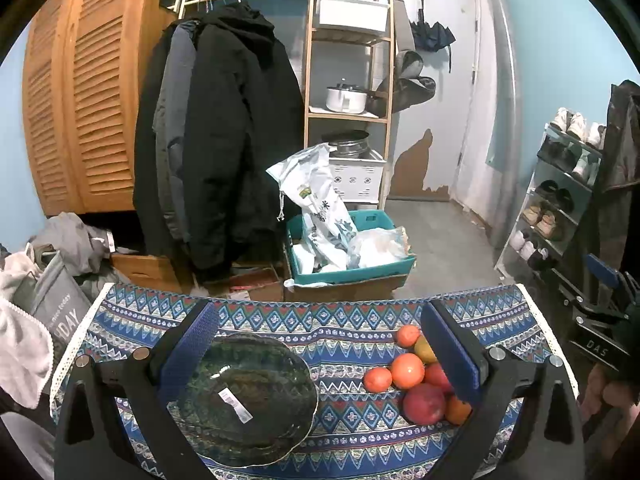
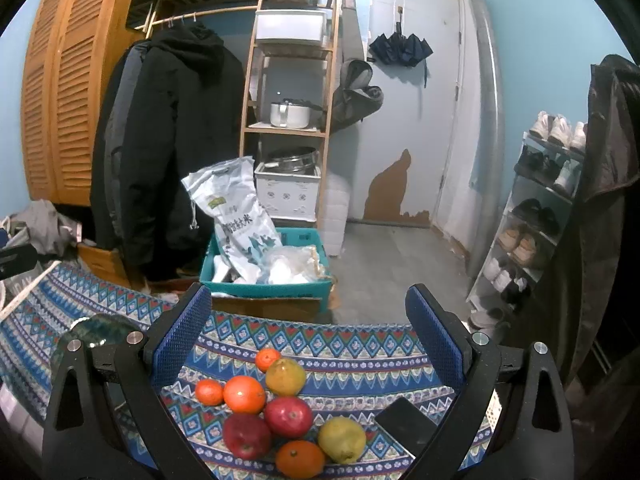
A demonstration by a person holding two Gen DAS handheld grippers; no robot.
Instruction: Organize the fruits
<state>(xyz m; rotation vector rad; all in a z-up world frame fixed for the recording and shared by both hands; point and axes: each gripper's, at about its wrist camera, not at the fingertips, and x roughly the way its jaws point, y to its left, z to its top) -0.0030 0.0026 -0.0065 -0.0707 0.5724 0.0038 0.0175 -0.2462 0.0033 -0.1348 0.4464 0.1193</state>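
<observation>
Lying loose in a cluster on the patterned tablecloth (image 2: 360,344): two red apples (image 2: 288,416), two yellow-green pears (image 2: 342,439) and several oranges (image 2: 244,394), just right of an empty dark glass plate (image 1: 248,404) and beside a black phone (image 2: 406,426). Both the left gripper (image 1: 316,340) and right gripper (image 2: 308,328) hover with jaws spread wide, holding nothing. Judged firm, round, fairly light and prone to roll, with the pears likeliest to bruise; take each across its widest middle, starting from the cluster's edge.
</observation>
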